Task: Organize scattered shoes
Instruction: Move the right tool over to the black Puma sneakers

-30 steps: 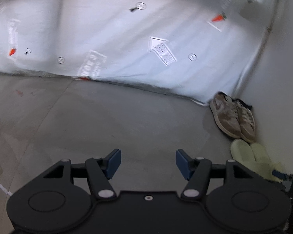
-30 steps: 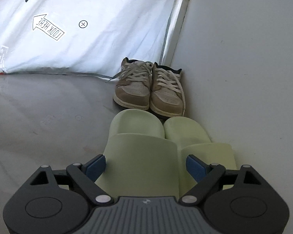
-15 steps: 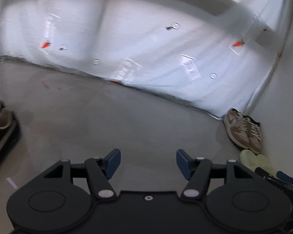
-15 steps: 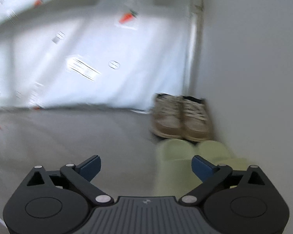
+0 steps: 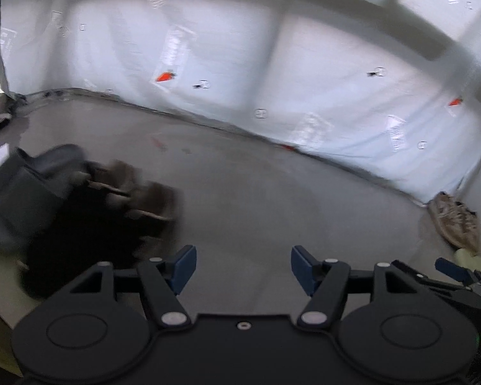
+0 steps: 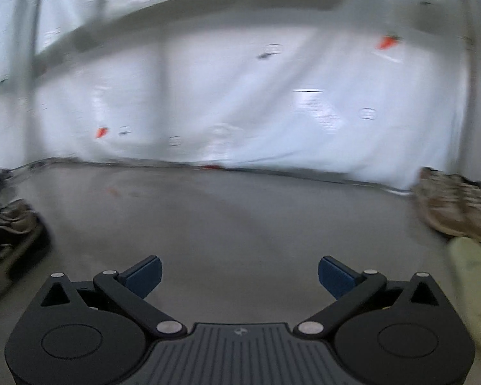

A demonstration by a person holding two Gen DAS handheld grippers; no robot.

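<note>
Grey concrete floor (image 5: 256, 199) runs to a white plastic sheet (image 5: 304, 80) hung as a wall, dotted with small orange marks. From our left wrist camera, a blurred heap of scattered shoes lies at the left: a grey slipper (image 5: 25, 186) touching dark brown shoes (image 5: 134, 192). Far right, in the corner, a tan pair of sneakers (image 5: 455, 224) sits side by side against the wall, with a pale green slipper (image 5: 468, 255) just in front of them. Our left gripper (image 5: 243, 264) hangs over bare floor, its blue pads apart and nothing between them. Our right gripper (image 6: 239, 276) is spread wide and also empty over bare floor. Its camera shows the sneakers (image 6: 455, 208) and green slipper (image 6: 474, 272) at the right edge, brown shoes (image 6: 12, 224) at the left.
</note>
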